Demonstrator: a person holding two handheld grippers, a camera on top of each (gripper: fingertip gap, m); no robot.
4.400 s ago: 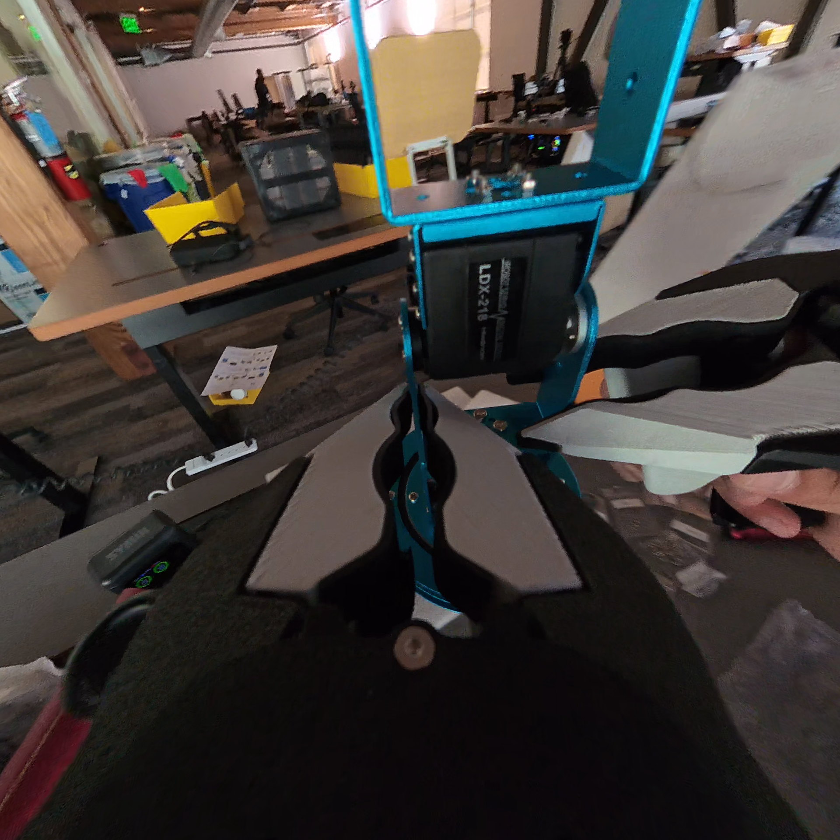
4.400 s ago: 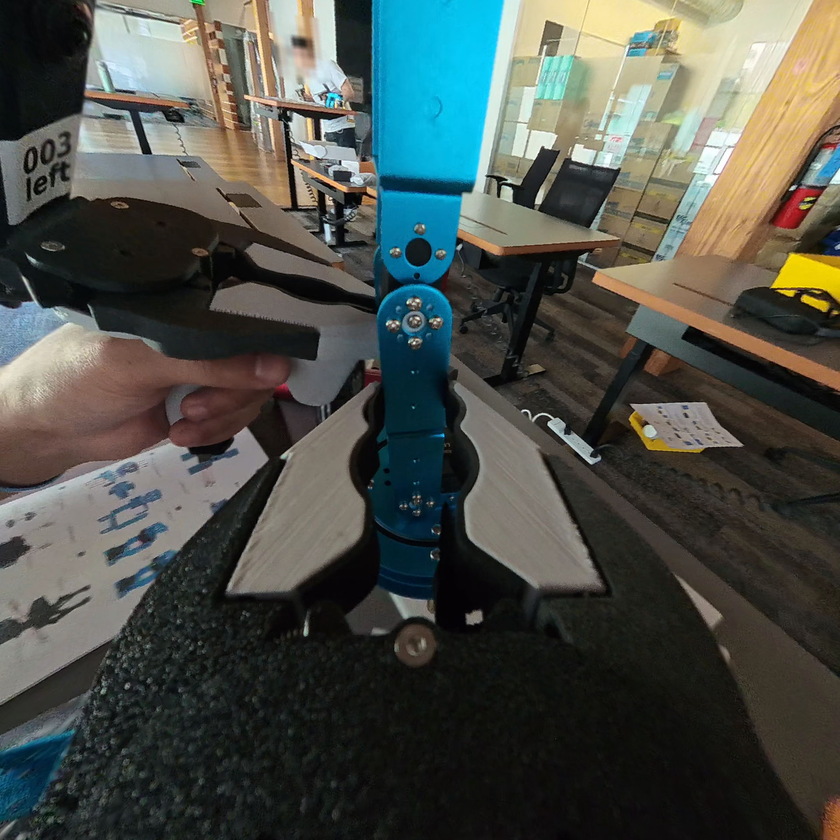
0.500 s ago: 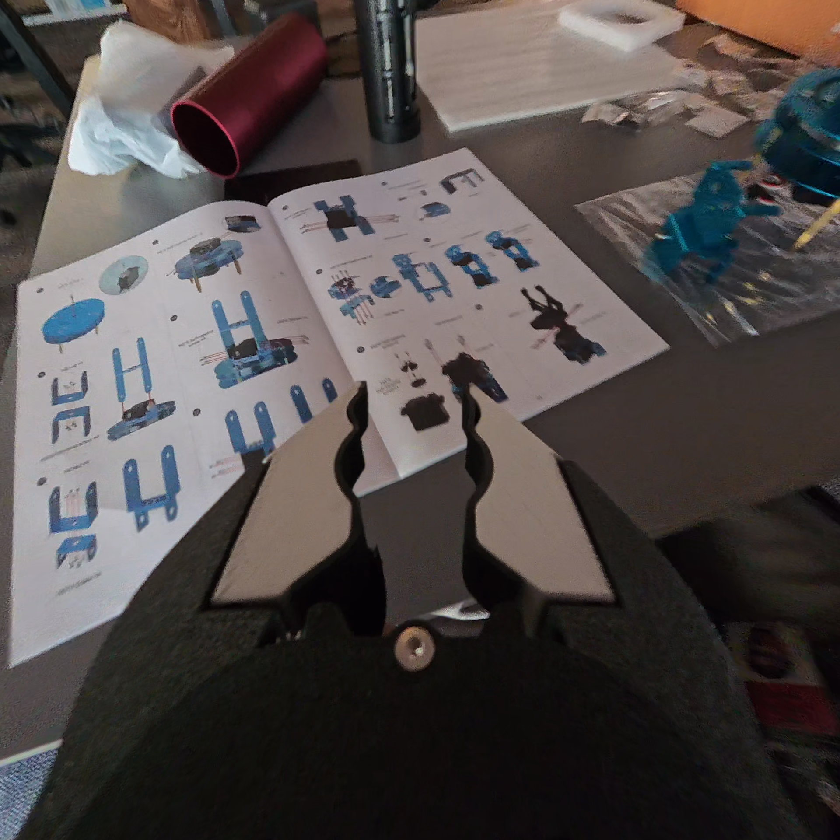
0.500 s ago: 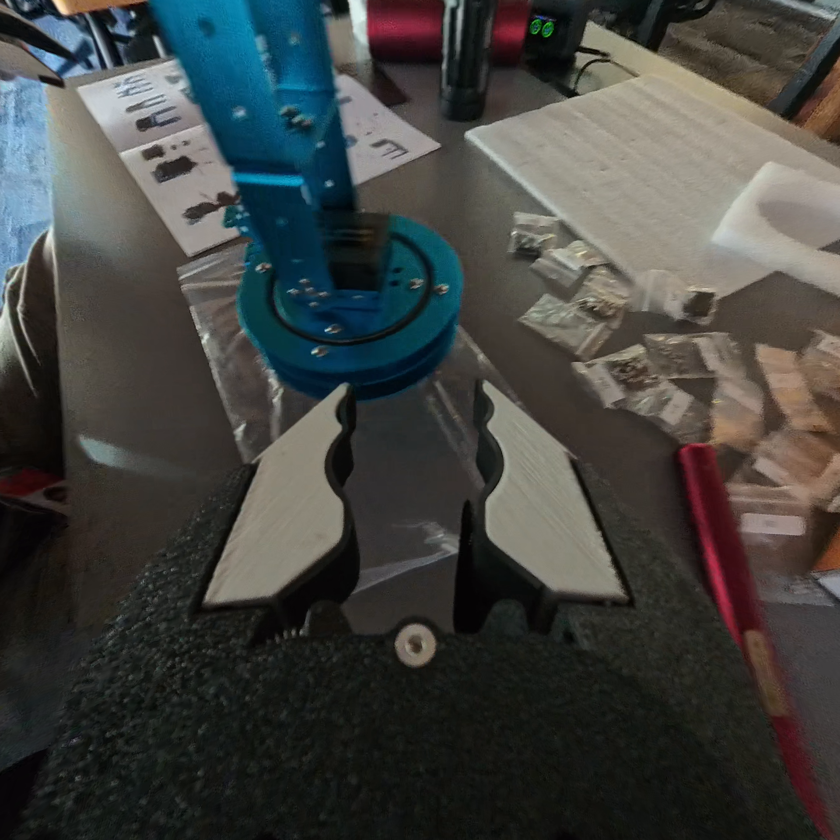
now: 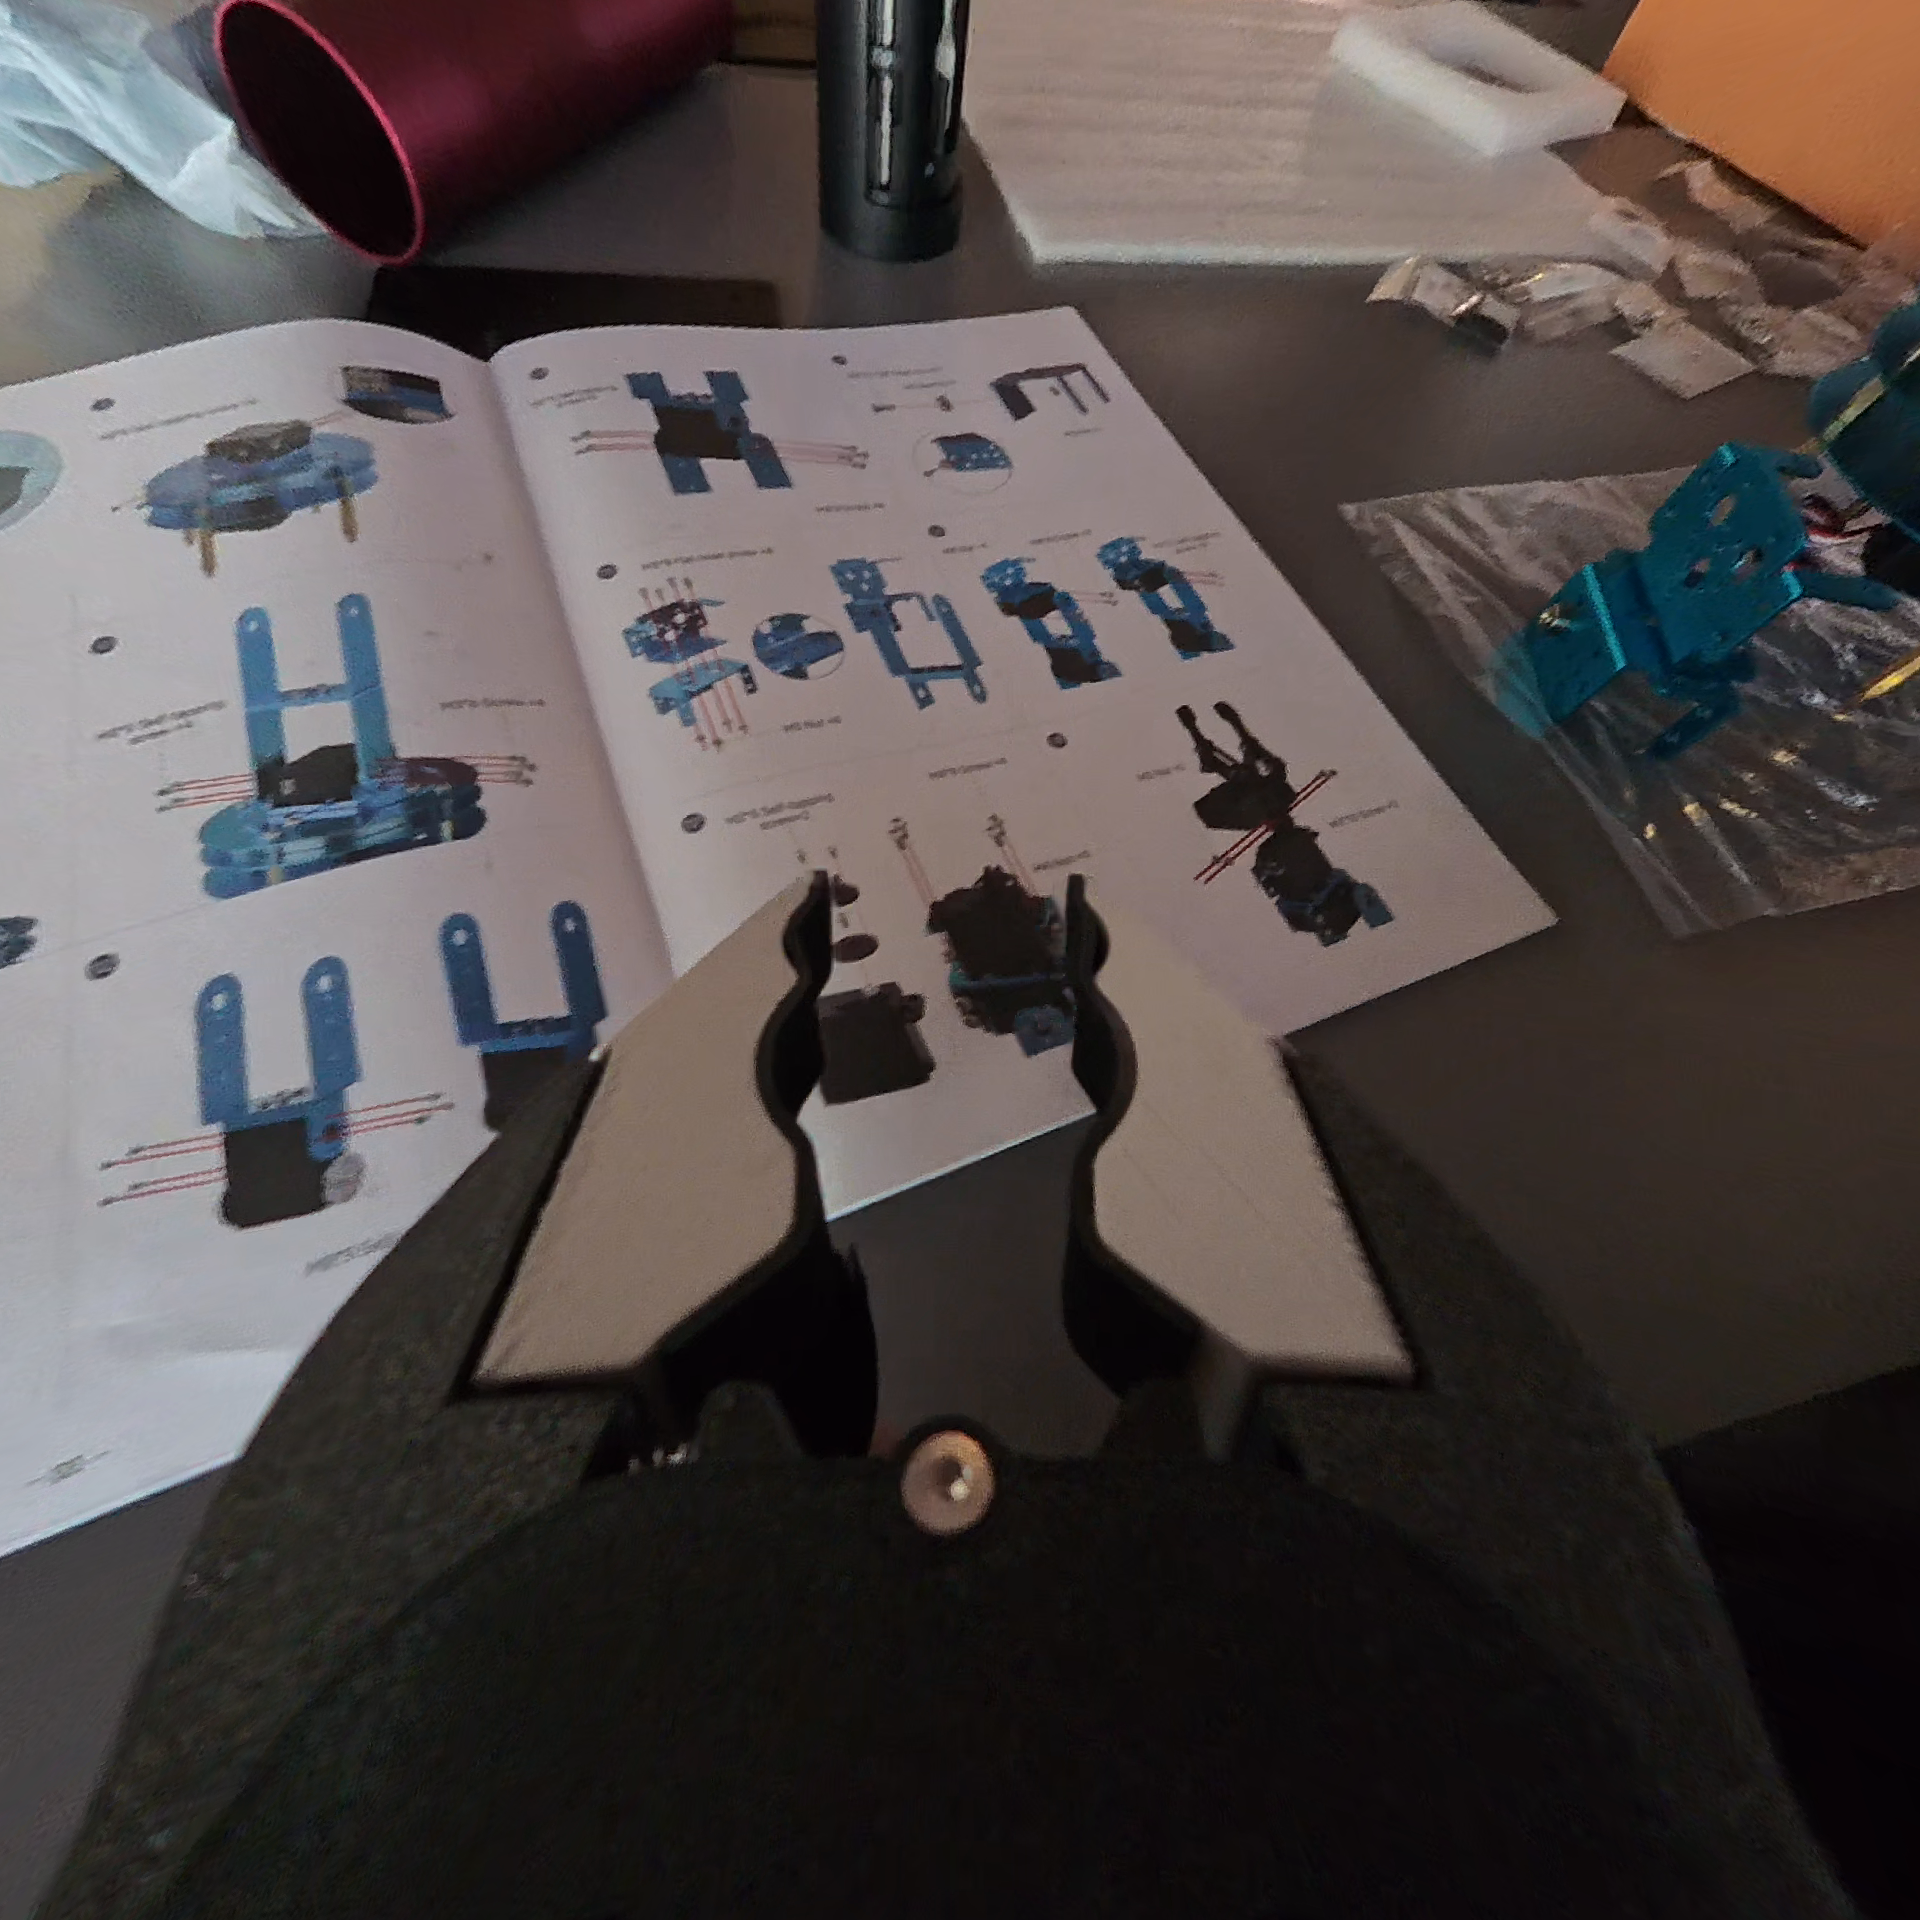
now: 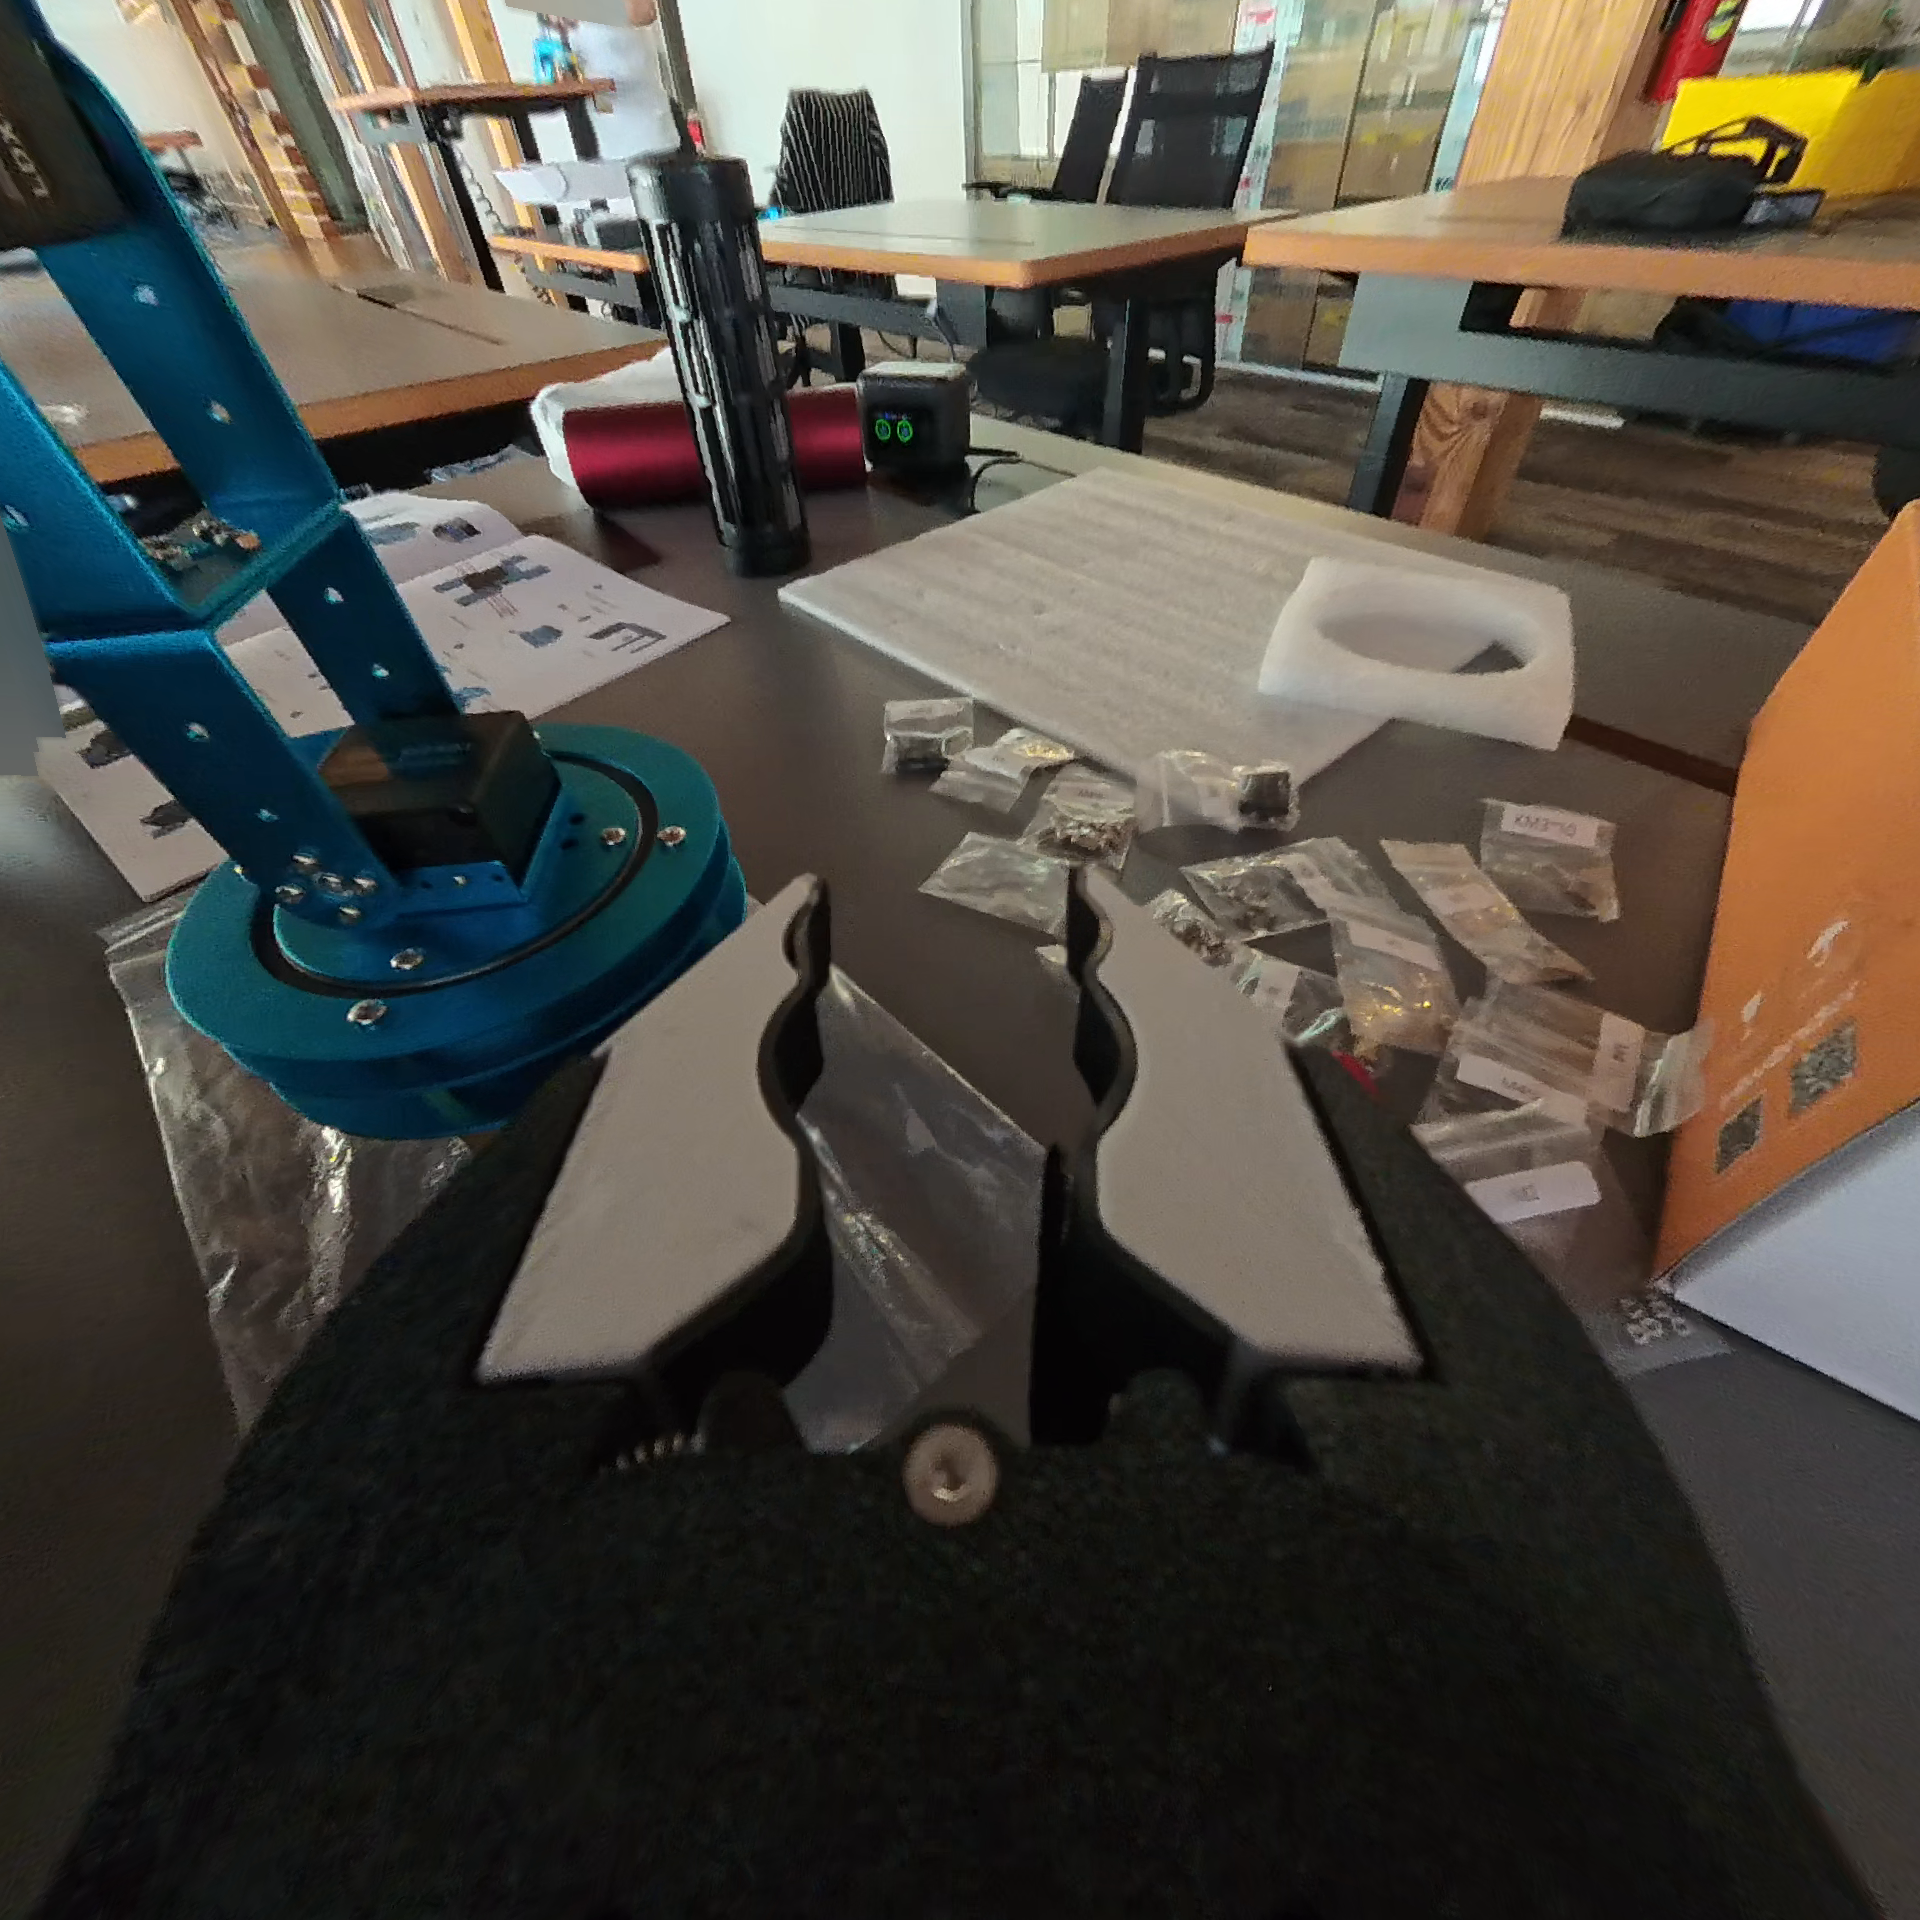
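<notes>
Hovering empty, left tool (image 5: 945, 904) jaws apart over open manual (image 5: 644, 665) lying flat on counter (image 5: 1455, 1195) | right tool (image 6: 945, 904) jaws apart, empty, beside blue turntable base (image 6: 457, 997) on plastic bag (image 6: 914, 1174) | screw packets (image 6: 1351, 935) spread near

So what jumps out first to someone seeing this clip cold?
The blue metal arm assembly on its round base, standing on a clear plastic bag just left of the open, empty right gripper. Then the open instruction booklet spread under the open left gripper, and the small parts bags scattered beside an orange box.
</notes>
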